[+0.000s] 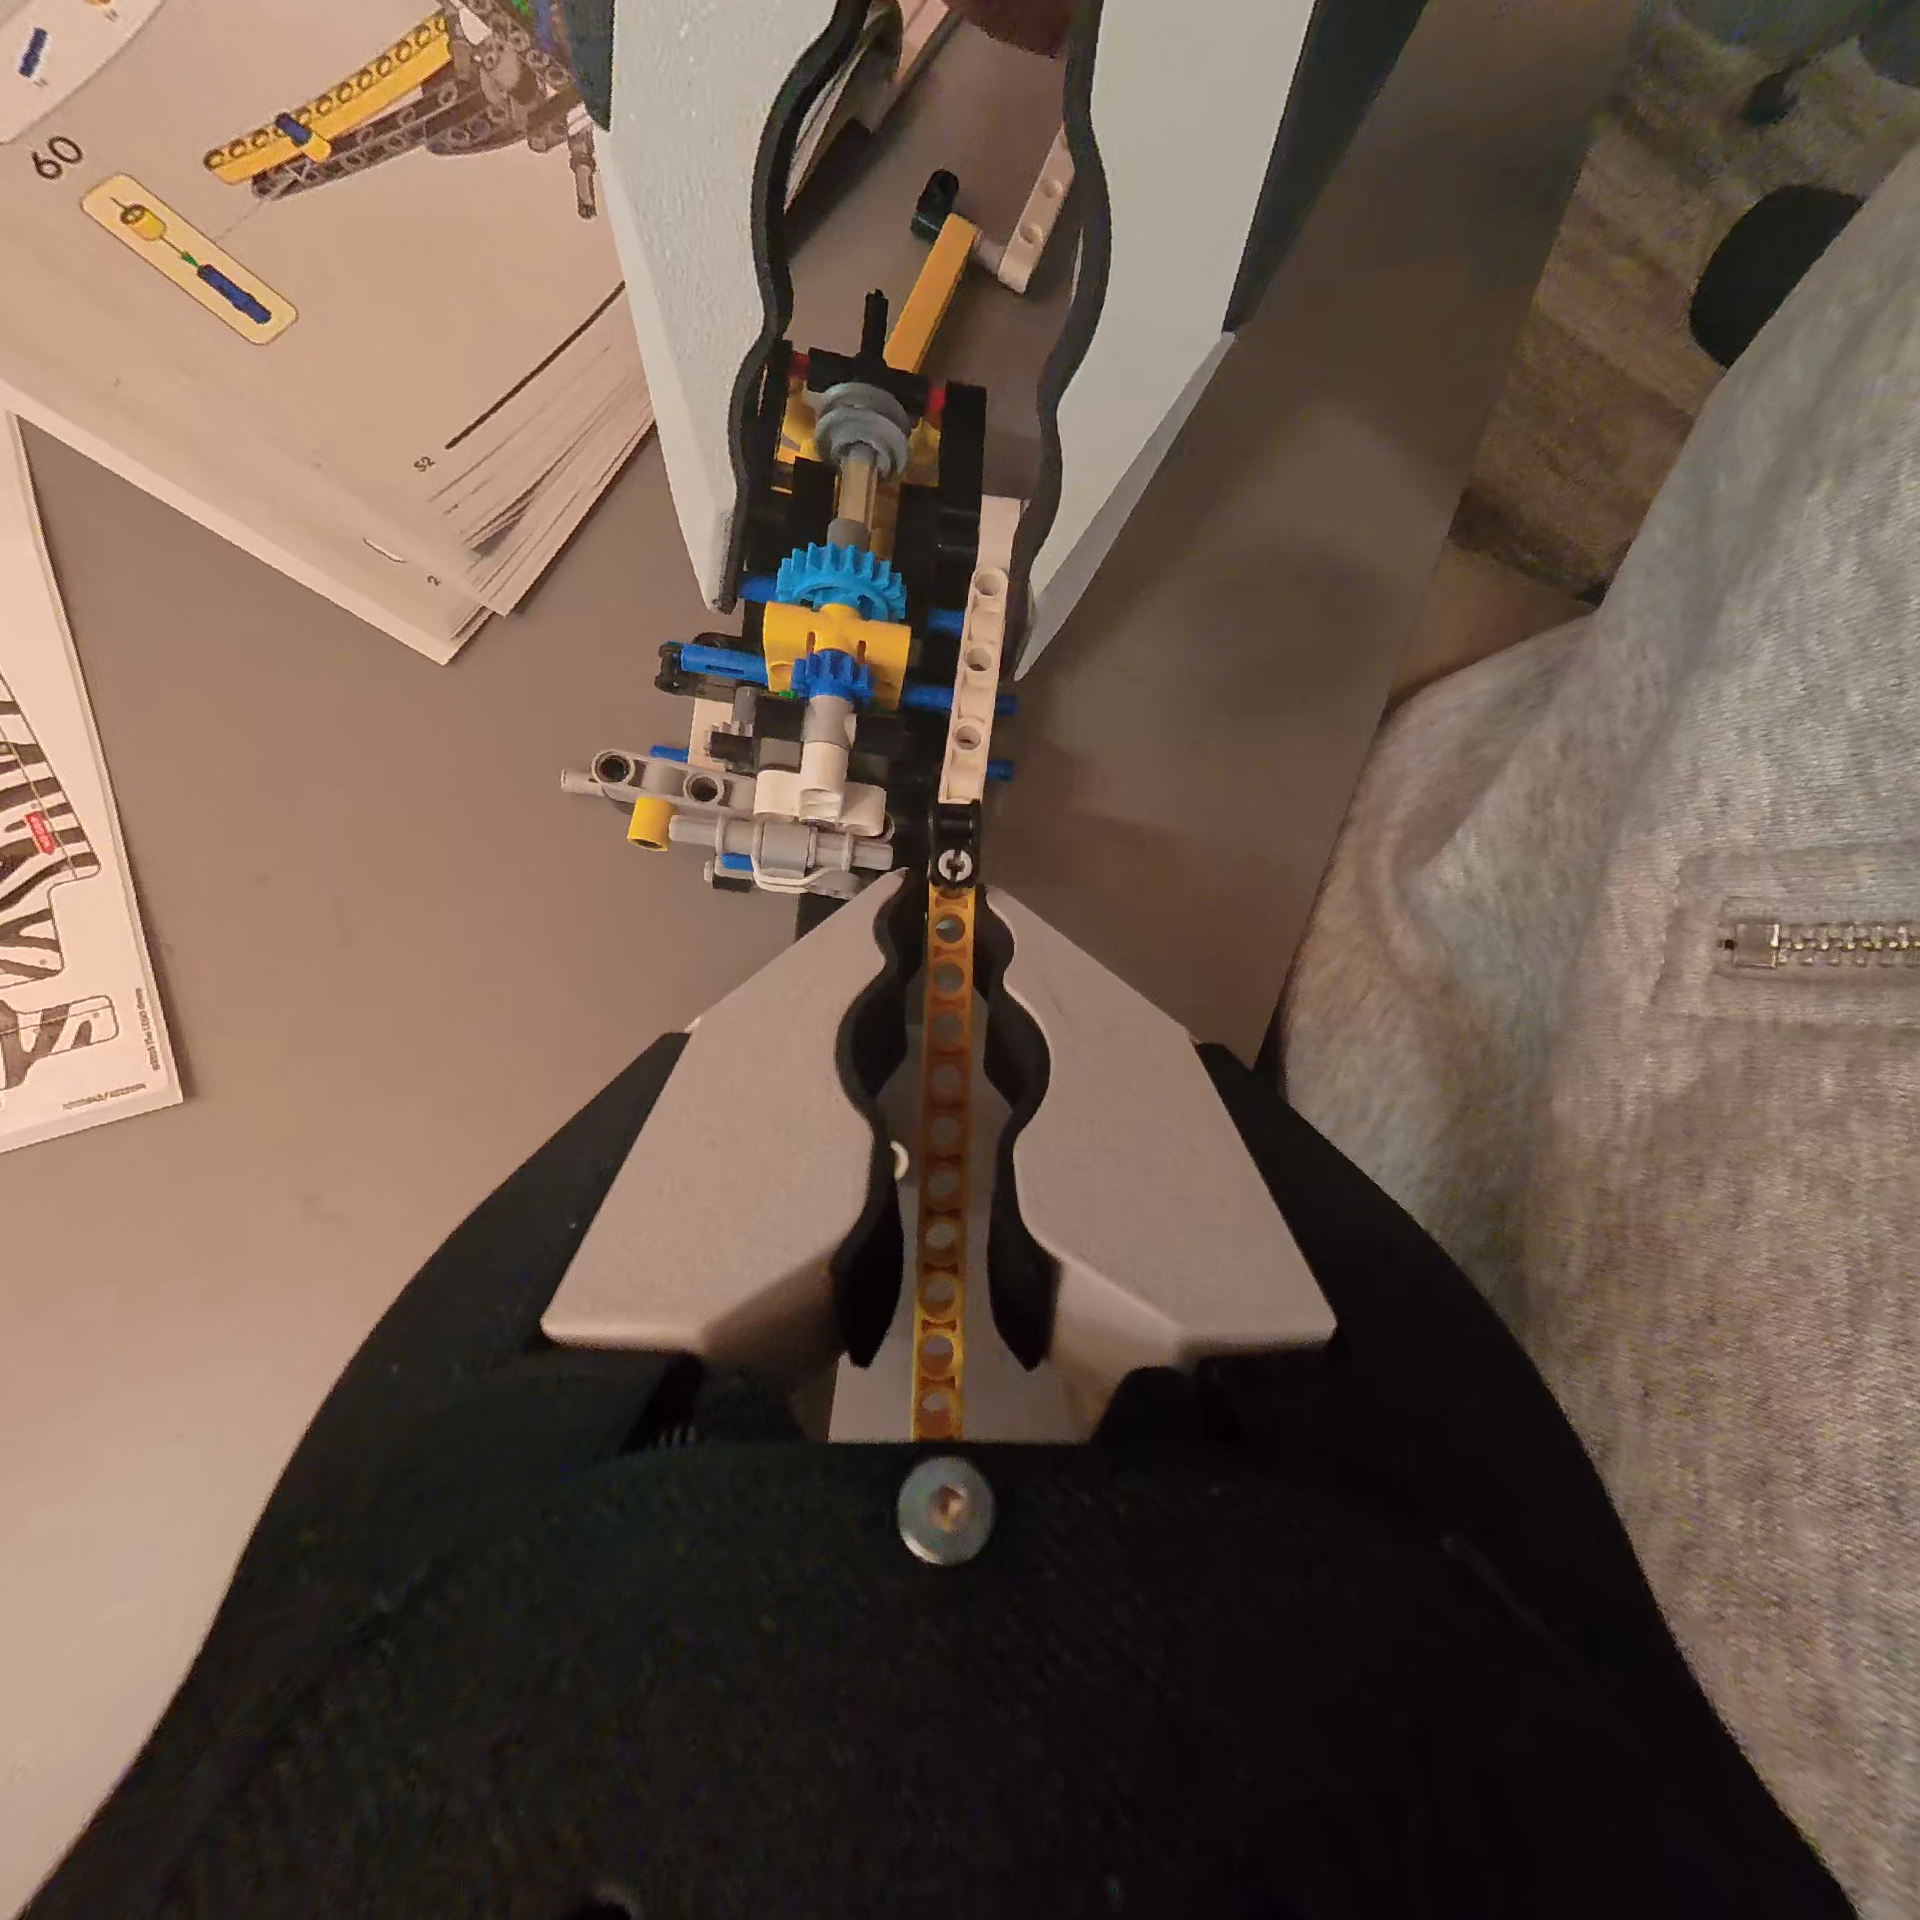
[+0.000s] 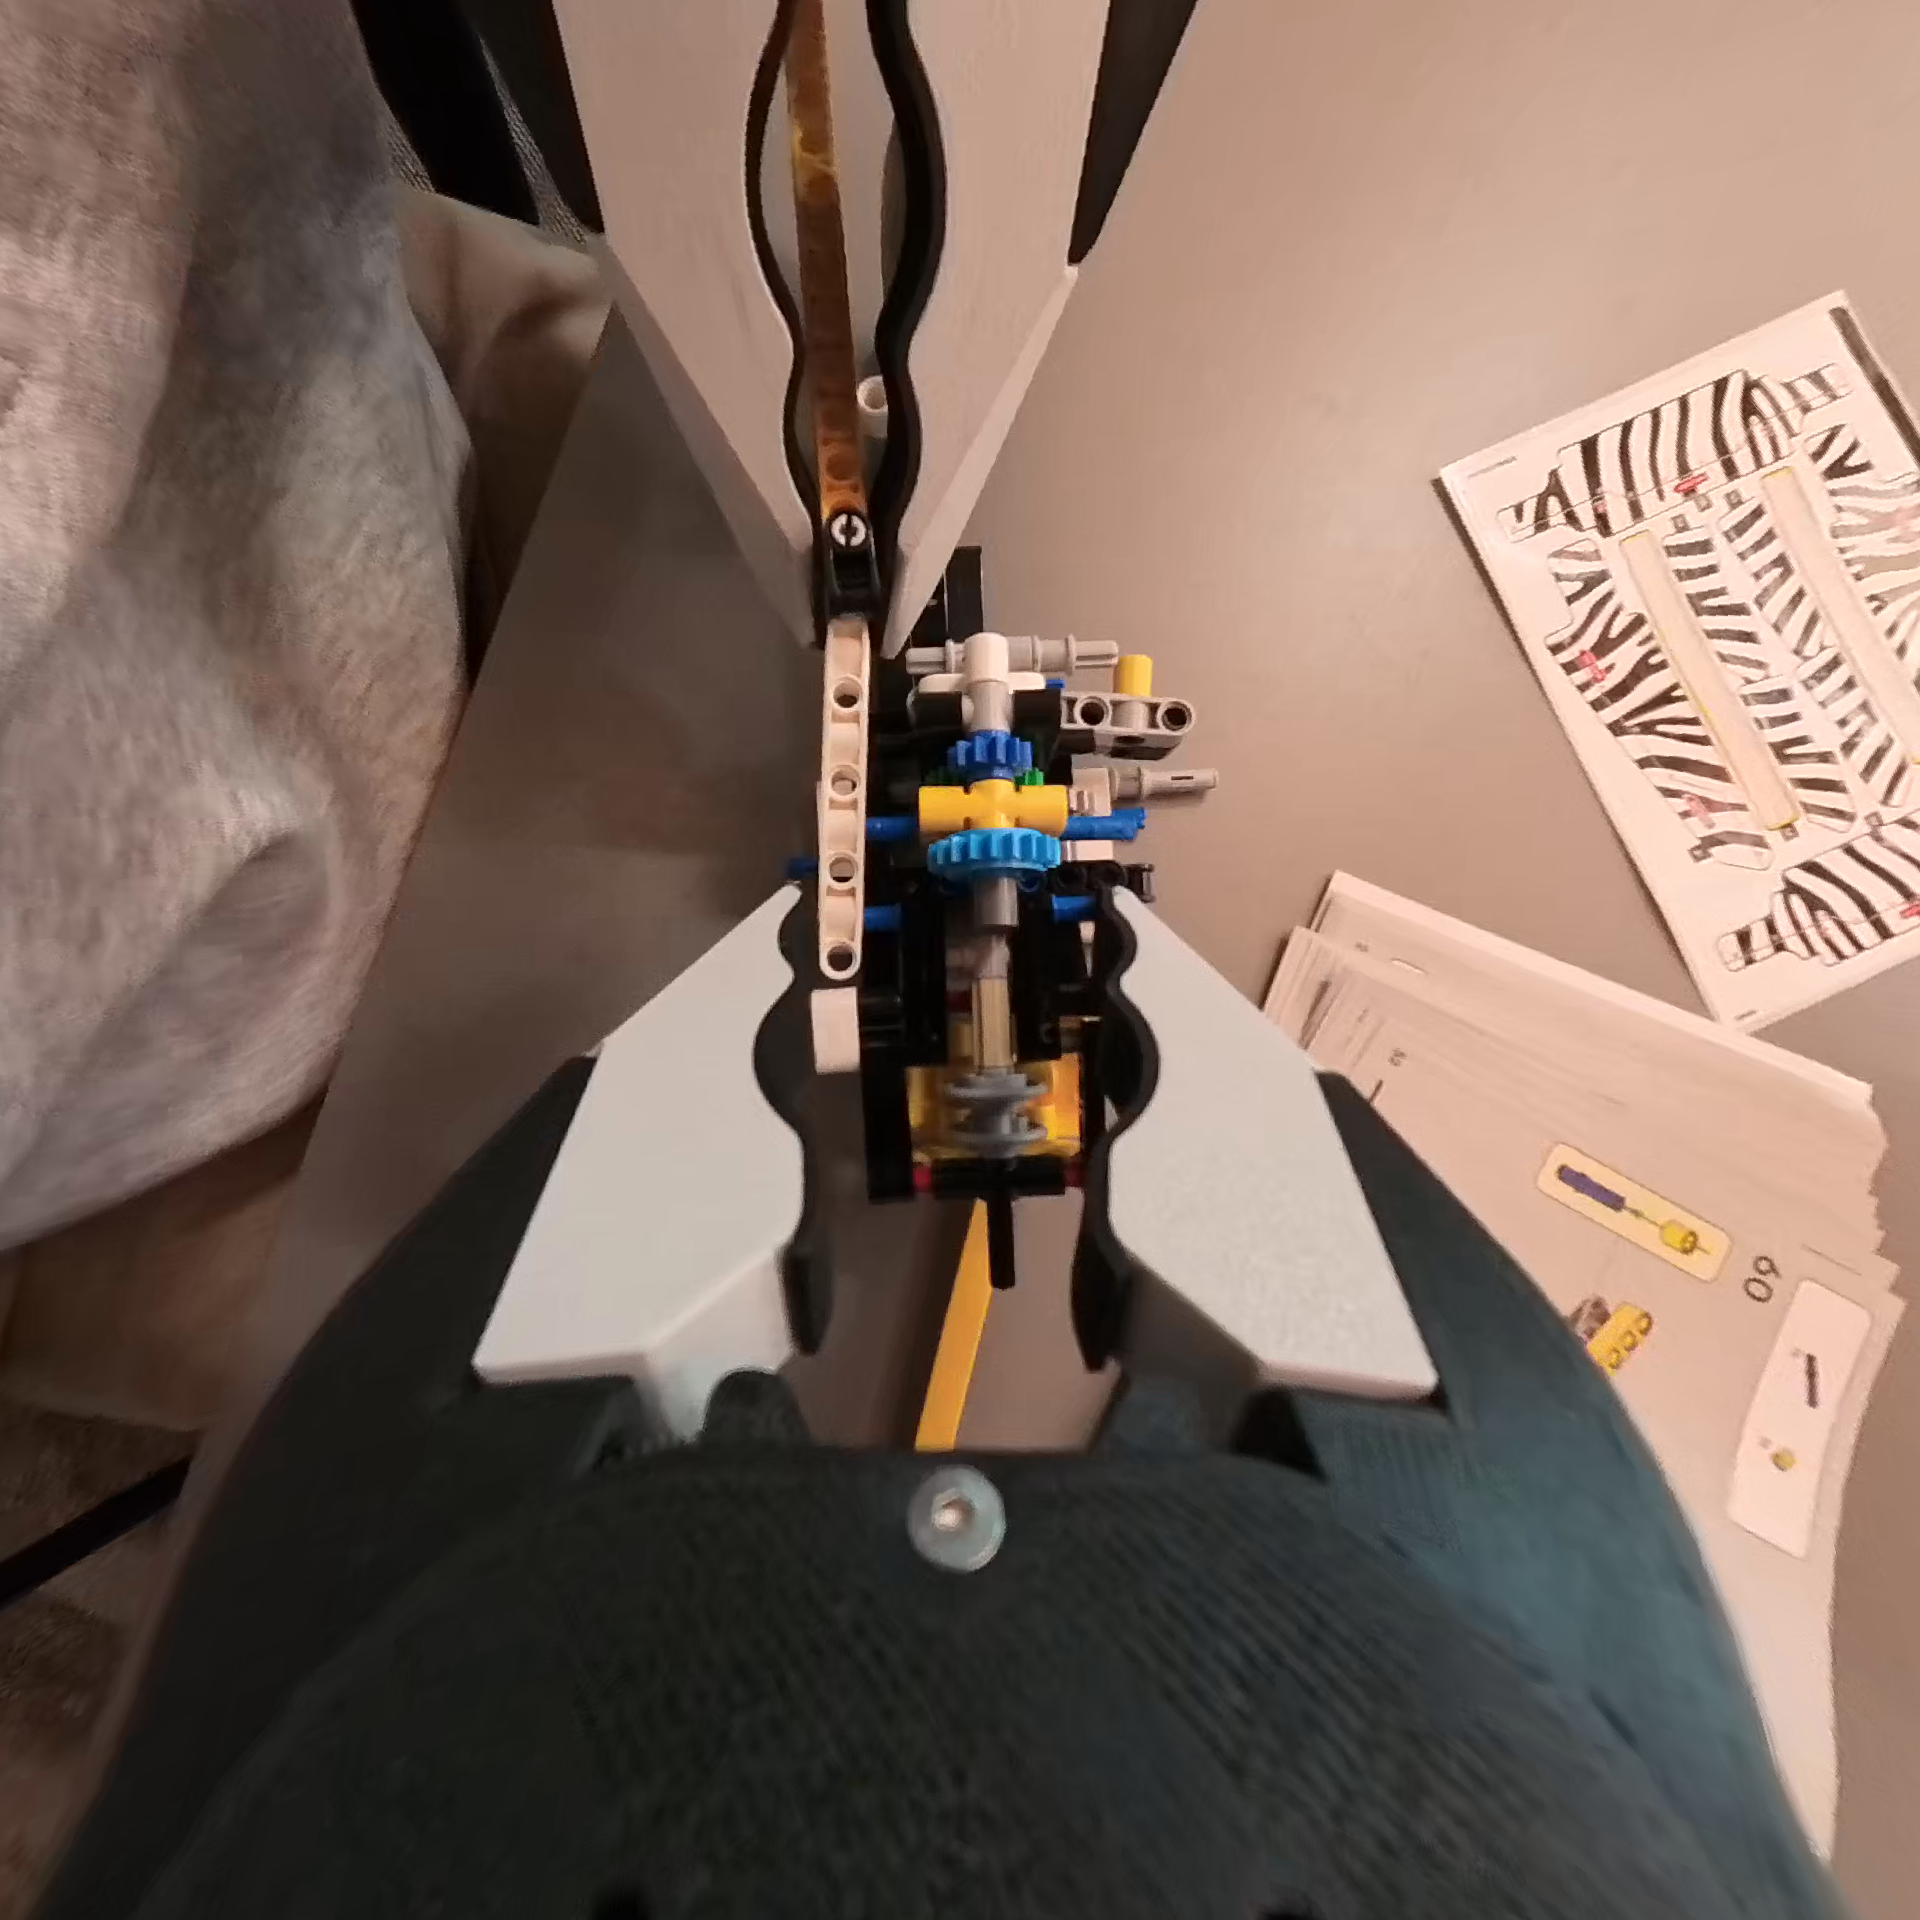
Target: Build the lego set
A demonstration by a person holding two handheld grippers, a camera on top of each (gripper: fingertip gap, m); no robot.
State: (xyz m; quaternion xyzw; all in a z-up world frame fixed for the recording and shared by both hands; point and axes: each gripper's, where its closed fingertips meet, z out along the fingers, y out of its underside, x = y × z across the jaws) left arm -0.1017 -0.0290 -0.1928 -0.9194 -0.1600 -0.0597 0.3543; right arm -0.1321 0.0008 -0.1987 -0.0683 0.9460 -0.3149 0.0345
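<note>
The model hangs mid-frame over the tabletop, its rear hidden between the right gripper, pinching it. The left gripper pinches its yellow beam, blurred in the right view

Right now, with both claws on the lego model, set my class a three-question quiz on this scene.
1. True or false: the left claw is shut on the long yellow beam.
2. What does the right claw grip? A) the black-framed model B) the sticker sheet C) nothing
3. Fill in: the instruction booklet lies ____ on the table.

Key: 1 true; 2 A; 3 open.
</note>
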